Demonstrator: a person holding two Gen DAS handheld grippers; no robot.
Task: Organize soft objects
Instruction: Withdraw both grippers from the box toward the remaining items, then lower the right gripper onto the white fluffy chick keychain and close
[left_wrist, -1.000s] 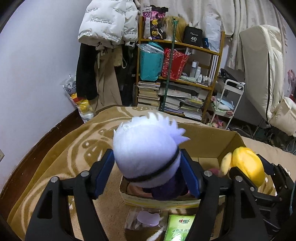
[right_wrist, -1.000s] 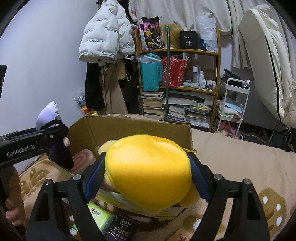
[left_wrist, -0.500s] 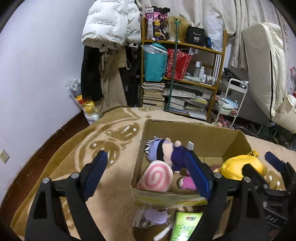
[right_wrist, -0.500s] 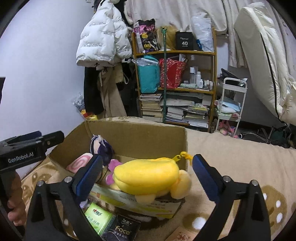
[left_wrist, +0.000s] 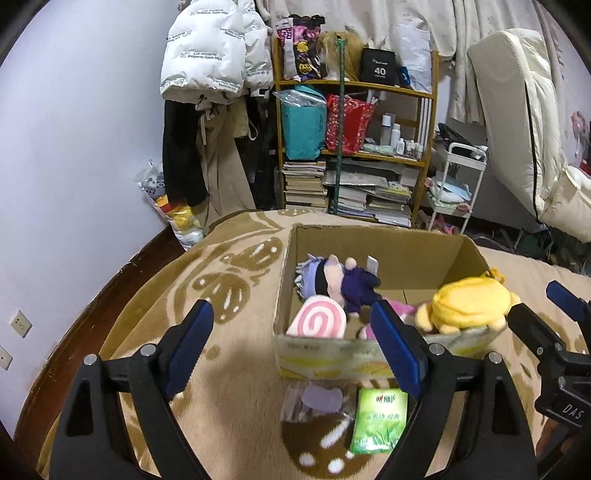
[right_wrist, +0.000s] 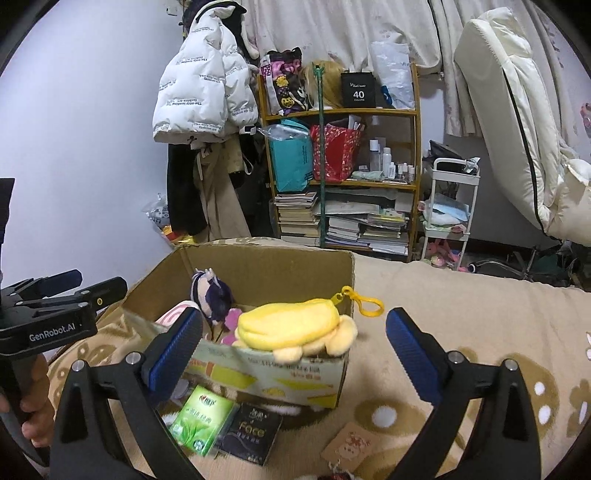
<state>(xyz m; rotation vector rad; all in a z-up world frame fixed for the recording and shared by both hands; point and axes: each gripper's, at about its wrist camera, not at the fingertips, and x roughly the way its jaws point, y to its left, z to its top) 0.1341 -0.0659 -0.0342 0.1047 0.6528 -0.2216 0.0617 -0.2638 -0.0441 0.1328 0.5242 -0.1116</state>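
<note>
1. The yellow plush (right_wrist: 291, 326) lies across the near right corner of the cardboard box (right_wrist: 266, 266), its pale feet draped over the front wall. It looks light and squashy, likely to bulge and slip under a pinch. Its thick middle is the best place to take hold; the yellow clip (right_wrist: 360, 301) at its tail is too small and loose to trust.
2. Deeper in the box lie a white-haired doll (left_wrist: 332, 277) in dark clothes, on its side against the left wall, and a pink swirl cushion (left_wrist: 317, 322) leaning on the front wall. Both seem equally soft and light; the doll's head is the fullest part to grip.
3. The left gripper (left_wrist: 295, 343) hangs before the box with its jaws spread wide and nothing between them.
4. The right gripper (right_wrist: 293, 350) likewise has its jaws wide apart and empty, just short of the yellow plush.
5. On the beige blanket (right_wrist: 461, 317) in front of the box lie a green tissue pack (right_wrist: 201, 417) and a black packet (right_wrist: 251, 432), side by side.
</note>
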